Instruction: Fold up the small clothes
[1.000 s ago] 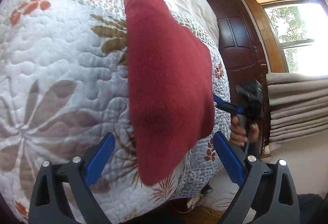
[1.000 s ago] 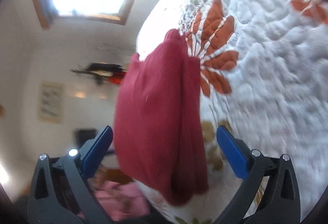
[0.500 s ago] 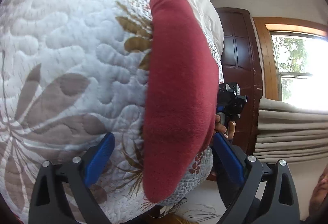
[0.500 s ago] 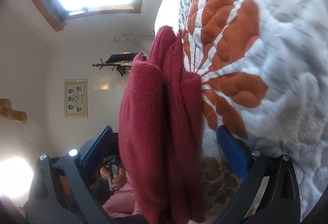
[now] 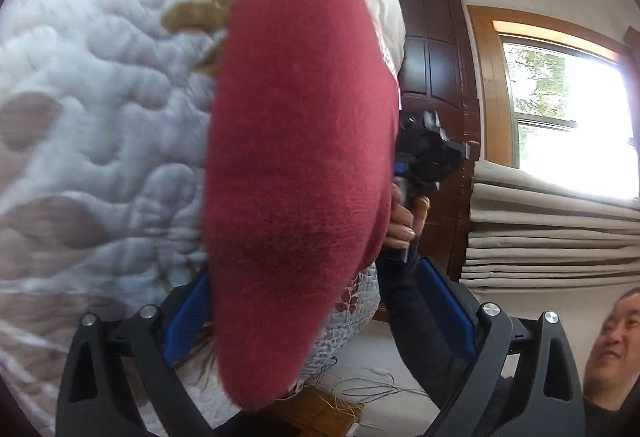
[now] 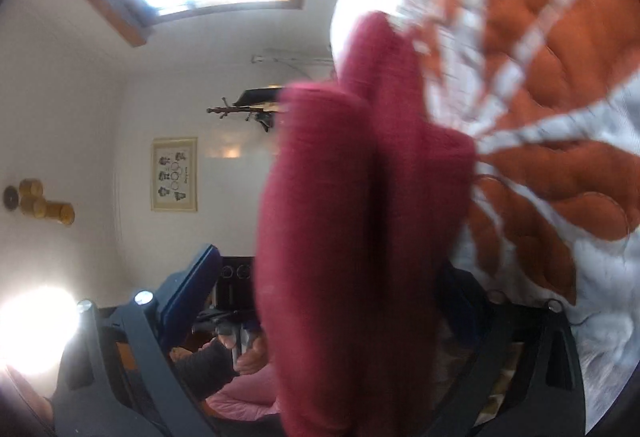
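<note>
A folded dark red knit garment [image 5: 300, 177] lies on the floral quilted bedspread [image 5: 100, 117]. My left gripper [image 5: 316, 313] is open, with the near end of the garment between its blue pads [image 5: 444, 305], which stand wide apart. In the right wrist view the same garment [image 6: 360, 217] shows stacked folded layers, blurred and very close. My right gripper [image 6: 328, 289] is open around that end; its left pad [image 6: 192, 285] shows and the right one is hidden behind the cloth. Each view shows the opposite gripper [image 5: 424, 157] held in a hand past the garment.
The bed's edge drops off just past the garment. A dark wooden door [image 5: 432, 69], a window [image 5: 560, 117] and stacked beige fabric [image 5: 552, 229] lie beyond. A person [image 5: 612, 357] is at the lower right. Cables [image 5: 372, 389] lie on the floor; pink cloth [image 6: 248, 397] sits low.
Both grippers have moved in closer along the bedspread, and the red garment now fills the space between each pair of fingers. Both still stand wide apart.
</note>
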`<control>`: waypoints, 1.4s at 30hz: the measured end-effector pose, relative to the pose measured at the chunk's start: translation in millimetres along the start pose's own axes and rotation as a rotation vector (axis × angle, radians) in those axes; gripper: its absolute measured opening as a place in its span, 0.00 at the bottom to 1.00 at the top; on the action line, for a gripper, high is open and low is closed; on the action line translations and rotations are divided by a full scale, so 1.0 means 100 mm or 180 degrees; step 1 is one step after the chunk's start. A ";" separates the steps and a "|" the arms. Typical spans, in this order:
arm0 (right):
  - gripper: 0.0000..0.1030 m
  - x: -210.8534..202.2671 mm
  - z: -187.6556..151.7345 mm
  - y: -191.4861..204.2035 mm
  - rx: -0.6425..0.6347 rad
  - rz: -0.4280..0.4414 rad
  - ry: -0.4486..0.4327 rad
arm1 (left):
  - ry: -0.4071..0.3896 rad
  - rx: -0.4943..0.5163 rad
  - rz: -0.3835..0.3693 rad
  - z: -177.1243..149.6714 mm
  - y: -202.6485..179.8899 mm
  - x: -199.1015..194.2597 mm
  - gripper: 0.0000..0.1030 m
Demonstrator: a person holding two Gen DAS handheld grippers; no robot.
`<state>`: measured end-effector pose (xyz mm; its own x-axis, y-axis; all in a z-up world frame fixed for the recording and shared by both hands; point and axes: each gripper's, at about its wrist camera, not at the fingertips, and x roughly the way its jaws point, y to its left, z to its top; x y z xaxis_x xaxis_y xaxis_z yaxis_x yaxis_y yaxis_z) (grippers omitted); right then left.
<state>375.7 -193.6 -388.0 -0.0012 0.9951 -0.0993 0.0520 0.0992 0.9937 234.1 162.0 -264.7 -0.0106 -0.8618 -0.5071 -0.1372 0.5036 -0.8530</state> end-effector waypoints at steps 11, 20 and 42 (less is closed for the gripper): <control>0.61 0.02 0.05 0.24 -0.0123 -0.0146 -0.0018 | -0.0038 -0.0031 0.0179 -0.01 -0.07 0.21 0.49; 0.38 0.05 -0.14 0.69 -0.0319 -0.0618 -0.0239 | -0.0103 0.0017 0.0217 -0.08 -0.16 0.07 0.25; 0.38 2.53 -1.23 1.58 -0.0861 -0.1265 0.0285 | -0.0634 0.0009 -0.0007 -1.10 1.29 -2.11 0.27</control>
<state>260.5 74.6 -249.5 -0.0549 0.8752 -0.4806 -0.2312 0.4571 0.8589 109.6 401.8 -254.0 0.1858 -0.8342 -0.5193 -0.1341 0.5020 -0.8544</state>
